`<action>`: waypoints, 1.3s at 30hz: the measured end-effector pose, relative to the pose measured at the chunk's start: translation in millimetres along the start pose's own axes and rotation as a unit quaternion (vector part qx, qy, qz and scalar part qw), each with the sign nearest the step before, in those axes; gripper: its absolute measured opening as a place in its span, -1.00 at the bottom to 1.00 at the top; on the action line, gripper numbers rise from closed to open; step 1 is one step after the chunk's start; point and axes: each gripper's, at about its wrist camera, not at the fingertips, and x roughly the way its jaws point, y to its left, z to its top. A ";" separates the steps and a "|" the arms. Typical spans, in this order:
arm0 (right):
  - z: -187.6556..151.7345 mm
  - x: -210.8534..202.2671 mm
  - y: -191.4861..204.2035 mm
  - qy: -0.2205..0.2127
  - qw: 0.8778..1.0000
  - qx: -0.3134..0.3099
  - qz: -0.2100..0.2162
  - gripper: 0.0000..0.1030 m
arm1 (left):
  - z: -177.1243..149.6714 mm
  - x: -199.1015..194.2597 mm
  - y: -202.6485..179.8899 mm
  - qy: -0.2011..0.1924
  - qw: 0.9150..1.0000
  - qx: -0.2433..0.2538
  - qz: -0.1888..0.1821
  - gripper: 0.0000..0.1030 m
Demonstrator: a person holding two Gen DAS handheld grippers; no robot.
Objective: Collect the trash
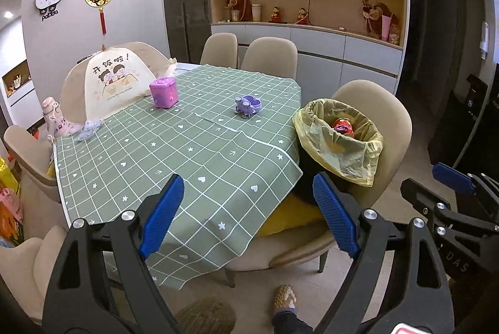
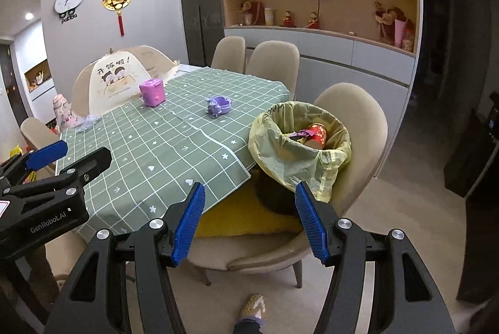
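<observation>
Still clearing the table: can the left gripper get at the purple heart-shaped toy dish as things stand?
Probably yes. The left gripper is open and empty, and the green tablecloth between it and the purple heart-shaped toy dish lies bare. It is well back, though, so it would need a forward reach.

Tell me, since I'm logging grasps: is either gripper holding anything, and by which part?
Nothing is held. The left gripper and right gripper are both open and empty, short of the bin.

The left gripper [image 1: 246,209] hangs spread wide above the table's [image 1: 174,153] near edge. To the right, a lined trash bin [image 1: 340,143] on a chair [image 1: 383,115] holds a red can [image 1: 343,127].
</observation>
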 end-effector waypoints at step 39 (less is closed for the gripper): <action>-8.7 -15.6 4.9 -0.005 1.000 0.005 -0.011 0.11 | -17.6 -16.1 6.3 0.006 1.000 0.001 -0.012 0.57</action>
